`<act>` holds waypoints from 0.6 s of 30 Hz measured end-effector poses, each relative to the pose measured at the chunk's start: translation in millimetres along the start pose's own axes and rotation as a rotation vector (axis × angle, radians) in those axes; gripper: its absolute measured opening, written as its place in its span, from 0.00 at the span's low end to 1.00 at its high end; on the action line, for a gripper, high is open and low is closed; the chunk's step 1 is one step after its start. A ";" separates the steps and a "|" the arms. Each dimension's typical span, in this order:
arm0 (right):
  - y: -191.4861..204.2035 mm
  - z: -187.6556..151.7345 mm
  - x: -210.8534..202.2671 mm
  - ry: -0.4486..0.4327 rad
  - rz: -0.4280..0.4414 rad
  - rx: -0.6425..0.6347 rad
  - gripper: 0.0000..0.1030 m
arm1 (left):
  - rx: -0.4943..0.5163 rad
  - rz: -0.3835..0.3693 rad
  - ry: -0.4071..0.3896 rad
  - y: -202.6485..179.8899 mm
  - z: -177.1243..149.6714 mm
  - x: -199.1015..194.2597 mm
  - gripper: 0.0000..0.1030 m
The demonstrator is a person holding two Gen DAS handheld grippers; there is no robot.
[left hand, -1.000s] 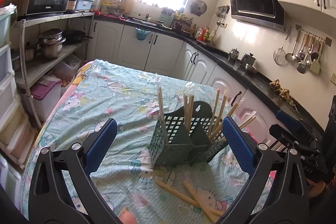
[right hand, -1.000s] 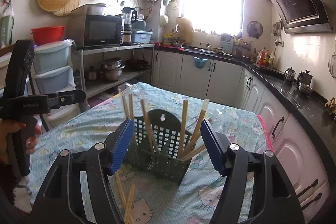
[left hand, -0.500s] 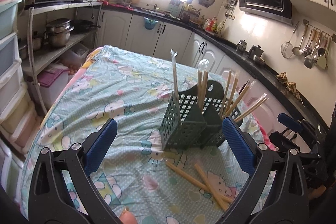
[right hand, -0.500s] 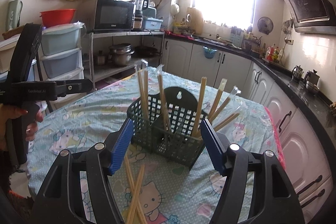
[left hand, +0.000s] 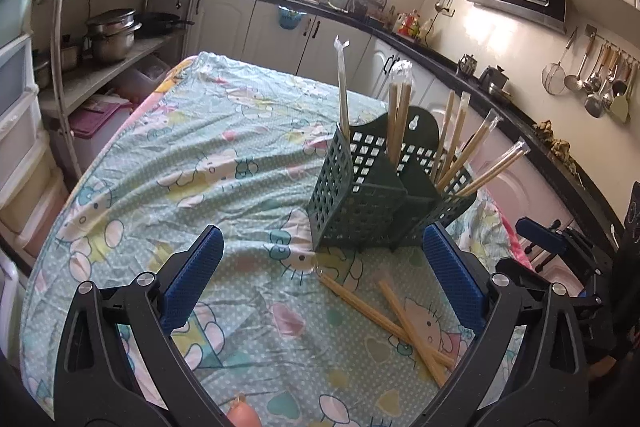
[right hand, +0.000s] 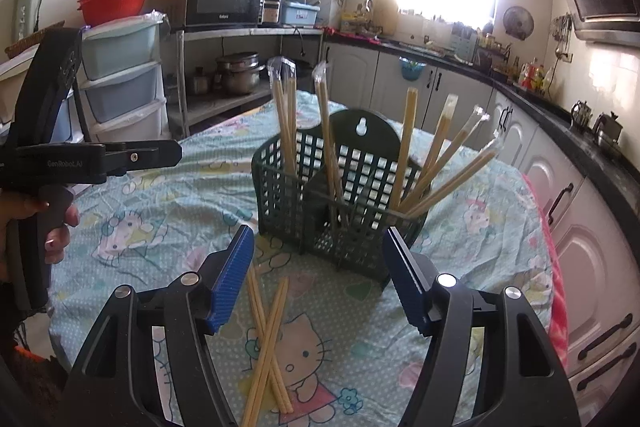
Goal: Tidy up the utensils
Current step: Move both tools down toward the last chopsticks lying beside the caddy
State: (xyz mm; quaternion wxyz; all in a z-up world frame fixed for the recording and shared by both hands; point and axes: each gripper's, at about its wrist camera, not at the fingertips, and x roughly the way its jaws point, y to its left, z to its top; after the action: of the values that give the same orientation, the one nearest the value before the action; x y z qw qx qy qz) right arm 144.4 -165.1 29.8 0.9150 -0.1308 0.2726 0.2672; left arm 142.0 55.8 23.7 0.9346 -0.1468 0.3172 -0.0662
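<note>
Kitchen table under a cartoon-print cloth [right hand: 160, 203]; green slotted holder [right hand: 340, 195] stands mid-table with wrapped chopsticks upright and leaning in its compartments. I see two loose chopstick pairs [right hand: 268, 339] lying crossed on the cloth on the near side of the holder. Right gripper [right hand: 318, 279]: jaws spread, nothing between them; the crossed pairs lie just below and slightly left of its gap, long axes running roughly near-to-far. Left gripper [left hand: 322, 277]: also spread and empty; the pairs sit right of its centre. I judge the right hand better placed.
</note>
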 end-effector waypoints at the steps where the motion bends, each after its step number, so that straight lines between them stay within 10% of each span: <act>1: 0.0 -1.7 3.0 0.011 0.001 0.002 0.62 | -0.001 0.000 0.007 0.1 -1.5 2.1 0.90; 10: 3.2 -20.7 33.1 0.108 0.034 0.015 0.62 | -0.048 -0.024 0.093 5.4 -14.1 28.6 0.88; 18: 5.5 -37.3 62.5 0.219 0.095 0.053 0.42 | -0.134 -0.103 0.196 11.7 -26.6 54.4 0.51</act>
State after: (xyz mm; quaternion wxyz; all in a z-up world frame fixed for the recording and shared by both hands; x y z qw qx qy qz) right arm 169.7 -148.8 -36.8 0.8691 -0.1219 0.3840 0.2869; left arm 169.0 49.0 -31.3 0.8826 -0.2179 0.4027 -0.1066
